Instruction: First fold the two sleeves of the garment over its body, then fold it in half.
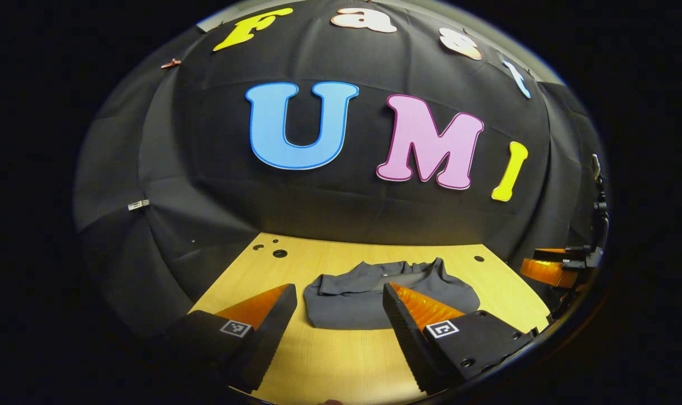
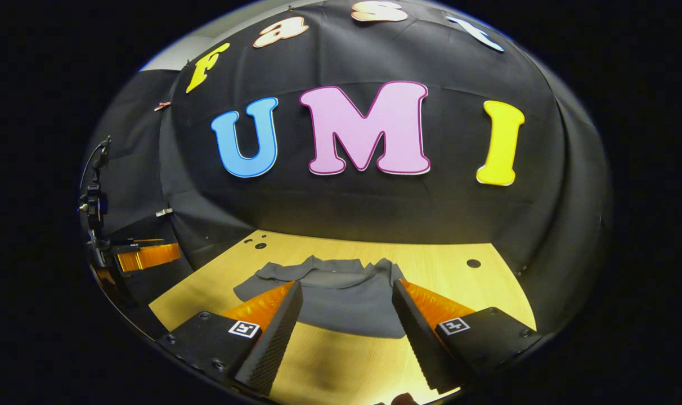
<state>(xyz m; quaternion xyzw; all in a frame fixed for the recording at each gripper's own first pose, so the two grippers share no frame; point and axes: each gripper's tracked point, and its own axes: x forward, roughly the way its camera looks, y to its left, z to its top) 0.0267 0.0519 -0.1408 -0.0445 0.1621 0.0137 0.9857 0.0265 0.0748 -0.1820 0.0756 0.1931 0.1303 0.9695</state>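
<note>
A dark grey garment (image 1: 363,301) lies on the light wooden table (image 1: 341,360), bunched into a compact shape with folds along its far edge. My left gripper (image 1: 339,293) hovers above the table just short of the garment's near edge, open and holding nothing. In the right gripper view the same garment (image 2: 341,301) lies ahead, its near edge between the fingers. My right gripper (image 2: 348,288) is open too, with nothing in it. The right gripper (image 1: 552,270) also shows at the right edge of the left gripper view, and the left gripper (image 2: 144,256) at the left edge of the right gripper view.
Black cloth walls close the booth behind the table (image 2: 442,270) and on both sides. Small round holes (image 1: 279,253) mark the tabletop at the far left, and one hole (image 2: 474,263) at the far right. A cabled stand (image 2: 93,208) rises at the left.
</note>
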